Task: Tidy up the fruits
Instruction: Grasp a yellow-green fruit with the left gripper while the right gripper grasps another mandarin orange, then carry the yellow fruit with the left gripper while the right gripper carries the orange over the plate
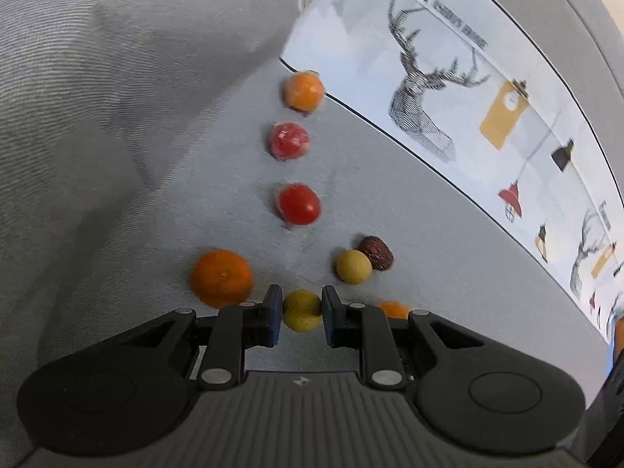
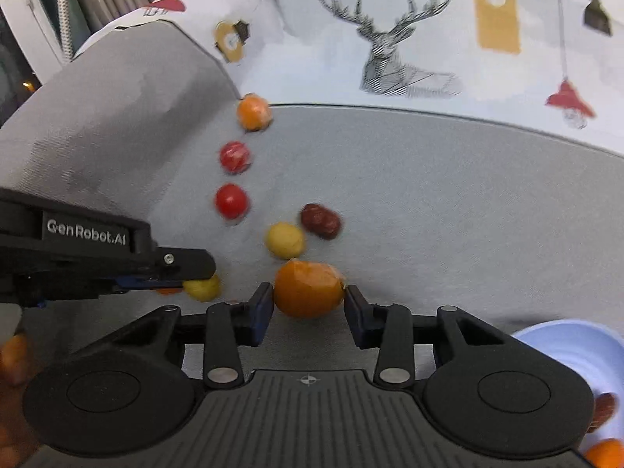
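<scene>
Right gripper (image 2: 308, 298) jaws bracket orange fruit (image 2: 308, 289), long axis across gap, pads barely touching; left gripper (image 1: 301, 310) clenched on yellow fruit (image 1: 301, 309).

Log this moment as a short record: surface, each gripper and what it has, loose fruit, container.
surface: grey cushion with a deer-print cloth behind it
left gripper: shut on a small yellow fruit
right gripper: pads at both sides of an orange fruit, contact looks made
loose fruit: orange ball, two red balls, yellow ball, dark red date
container: pale blue bowl at lower right, fruit inside
</scene>
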A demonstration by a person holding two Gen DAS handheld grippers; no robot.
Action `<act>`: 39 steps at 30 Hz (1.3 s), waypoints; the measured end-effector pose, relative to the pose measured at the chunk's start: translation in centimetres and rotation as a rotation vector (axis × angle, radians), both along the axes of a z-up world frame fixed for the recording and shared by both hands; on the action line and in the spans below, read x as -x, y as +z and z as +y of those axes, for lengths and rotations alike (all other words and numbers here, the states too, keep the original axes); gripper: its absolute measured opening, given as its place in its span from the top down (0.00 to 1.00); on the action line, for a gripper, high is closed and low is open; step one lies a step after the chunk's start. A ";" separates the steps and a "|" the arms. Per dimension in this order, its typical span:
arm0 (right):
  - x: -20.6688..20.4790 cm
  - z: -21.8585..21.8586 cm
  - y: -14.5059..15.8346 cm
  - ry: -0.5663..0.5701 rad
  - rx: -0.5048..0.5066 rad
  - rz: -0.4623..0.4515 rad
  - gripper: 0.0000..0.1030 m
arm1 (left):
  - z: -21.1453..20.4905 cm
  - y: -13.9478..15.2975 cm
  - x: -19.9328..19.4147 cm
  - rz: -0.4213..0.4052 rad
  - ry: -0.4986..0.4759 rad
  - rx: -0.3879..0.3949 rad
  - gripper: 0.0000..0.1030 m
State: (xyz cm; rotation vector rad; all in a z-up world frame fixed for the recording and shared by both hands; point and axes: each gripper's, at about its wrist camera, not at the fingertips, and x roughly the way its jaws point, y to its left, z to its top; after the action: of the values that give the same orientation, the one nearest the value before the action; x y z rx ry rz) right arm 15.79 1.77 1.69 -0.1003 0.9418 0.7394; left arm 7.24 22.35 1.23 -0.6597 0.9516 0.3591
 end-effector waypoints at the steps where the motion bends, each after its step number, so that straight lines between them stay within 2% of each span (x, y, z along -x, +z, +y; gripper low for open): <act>1: -0.1 -0.3 0.2 -0.003 0.017 -0.003 0.60 | -0.1 -0.2 -0.1 0.005 -0.014 0.008 0.77; 5: -0.2 -0.9 -0.1 0.027 0.073 0.011 0.59 | -1.1 -1.1 -1.0 0.070 -0.066 -0.014 0.77; 12: 0.1 -0.8 -0.4 0.046 0.094 0.006 0.59 | -2.4 -1.0 -1.7 0.080 -0.131 -0.094 0.77; 20: 0.3 -0.8 -0.5 0.053 0.098 -0.005 0.59 | -3.1 -1.4 -2.1 0.100 -0.176 -0.110 0.74; 25: 0.6 -0.9 -0.2 0.053 0.104 -0.022 0.59 | -3.3 -0.8 -1.9 0.071 -0.175 -0.126 0.74; 33: 1.6 -2.8 3.0 0.031 0.050 -0.121 0.59 | -3.9 1.1 -1.1 0.005 -0.184 -0.189 0.74; 36: 0.8 -4.5 4.9 -0.024 0.044 -0.115 0.59 | -4.2 1.9 -0.7 -0.021 -0.191 -0.213 0.74; 39: 0.8 -7.5 7.6 -0.070 0.009 -0.147 0.59 | -4.6 2.8 -0.1 -0.054 -0.200 -0.234 0.74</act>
State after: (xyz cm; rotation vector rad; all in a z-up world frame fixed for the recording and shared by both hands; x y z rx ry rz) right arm 15.03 -5.77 9.27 -0.1267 0.8049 0.6540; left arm 7.37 17.75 4.03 -0.3553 0.8990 0.2685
